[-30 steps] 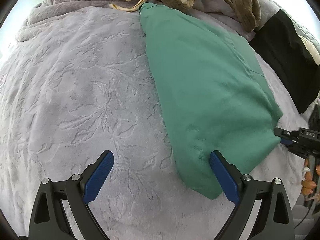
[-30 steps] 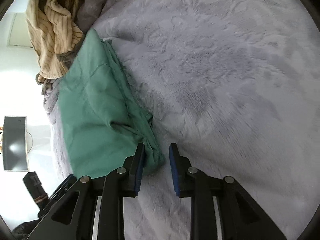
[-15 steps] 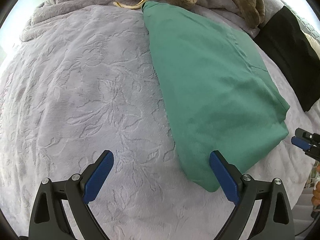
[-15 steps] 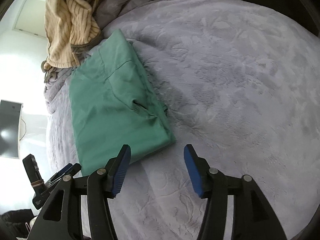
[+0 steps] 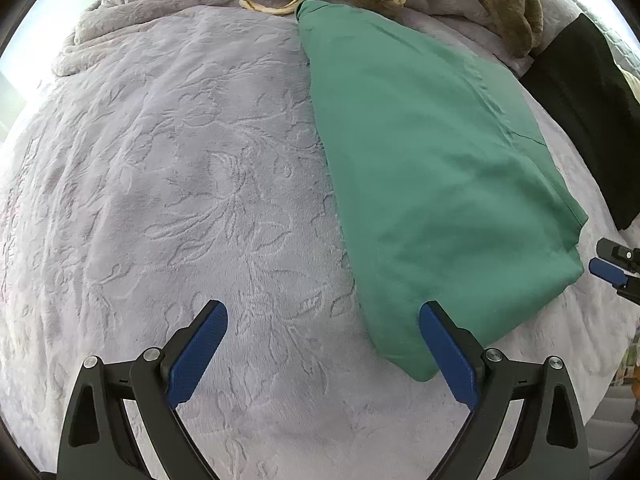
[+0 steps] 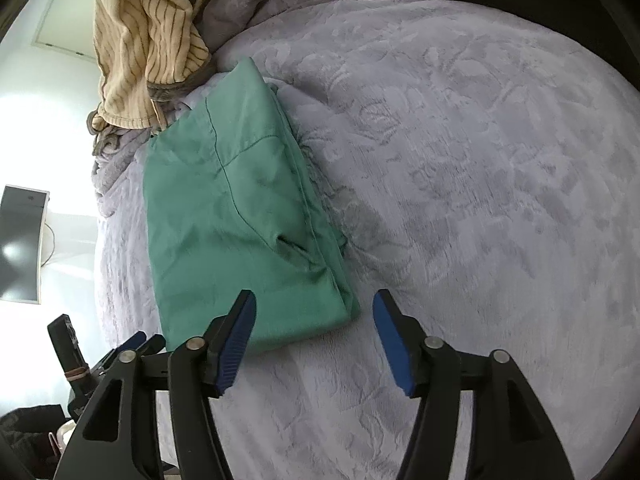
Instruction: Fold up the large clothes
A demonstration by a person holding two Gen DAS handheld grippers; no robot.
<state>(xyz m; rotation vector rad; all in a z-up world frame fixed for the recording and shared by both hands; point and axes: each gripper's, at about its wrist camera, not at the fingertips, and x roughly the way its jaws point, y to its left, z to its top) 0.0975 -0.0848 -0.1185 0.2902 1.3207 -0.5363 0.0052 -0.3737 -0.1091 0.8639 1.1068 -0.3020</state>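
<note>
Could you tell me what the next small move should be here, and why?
Probably lift both grippers clear. The green garment lies folded flat on the blanket; the left gripper is open and empty, and the right gripper is opening with nothing between its pads.

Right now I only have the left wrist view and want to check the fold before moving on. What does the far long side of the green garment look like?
Observer: In the right wrist view the green garment shows stacked layer edges along that side, with a small pucker near the lower corner.
Operator: Is the right tool gripping it?
Observer: No. The right tool is above the blanket, its jaws opening, with only the garment's corner showing between them, untouched.
Operator: Anything beside the bed?
Observer: A dark screen stands by the bright wall beyond the bed's edge.
</note>
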